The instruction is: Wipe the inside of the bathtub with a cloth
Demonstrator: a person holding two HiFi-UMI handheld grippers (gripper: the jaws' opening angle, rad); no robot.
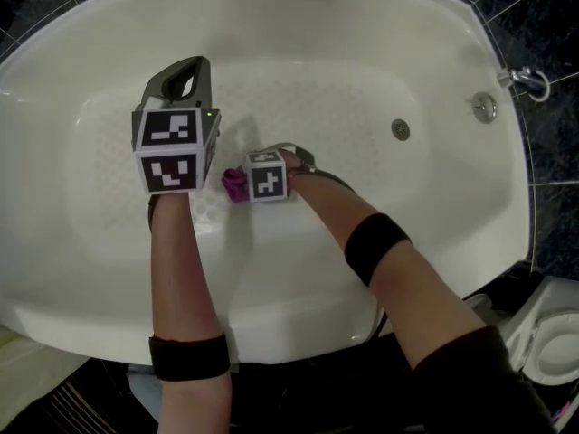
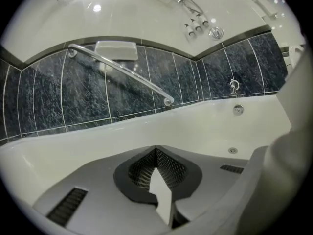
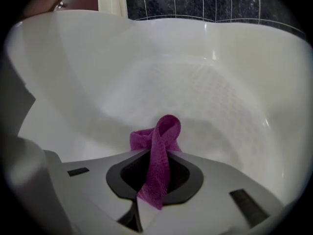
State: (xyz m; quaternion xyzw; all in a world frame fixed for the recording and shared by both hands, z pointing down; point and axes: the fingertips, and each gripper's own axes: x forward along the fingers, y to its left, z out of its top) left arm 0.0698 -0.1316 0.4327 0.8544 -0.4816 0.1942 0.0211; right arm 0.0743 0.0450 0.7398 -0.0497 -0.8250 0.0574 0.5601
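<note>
- The white bathtub [image 1: 434, 215] was viewed from above; its floor was marked with a textured, dotted pattern.
- The right gripper [image 3: 158, 153] was lowered into the tub and pointed steeply down at the floor, left of the tub's middle in the head view.
- Its jaws were clamped on a magenta cloth [image 3: 165, 131]. The fabric was pinched between the pads, with a folded loop standing out beyond the tips and a short end trailing back toward the camera.
- In the head view the cloth was seen just beside the right gripper's marker cube [image 1: 266, 176], close to the tub floor; contact with the floor could not be confirmed.
- The left gripper [image 2: 156, 152] was held higher, nearer the tub's left side, and aimed toward the far rim. Its jaws were brought together, with nothing between them.
- A round drain [image 1: 400, 129] was set in the floor toward the right end, and an overflow fitting [image 1: 484, 107] was mounted on the end wall above it.
- A chrome grab bar [image 2: 117, 70] was fixed across the dark tiled wall [image 2: 49, 97] behind the tub.
</note>
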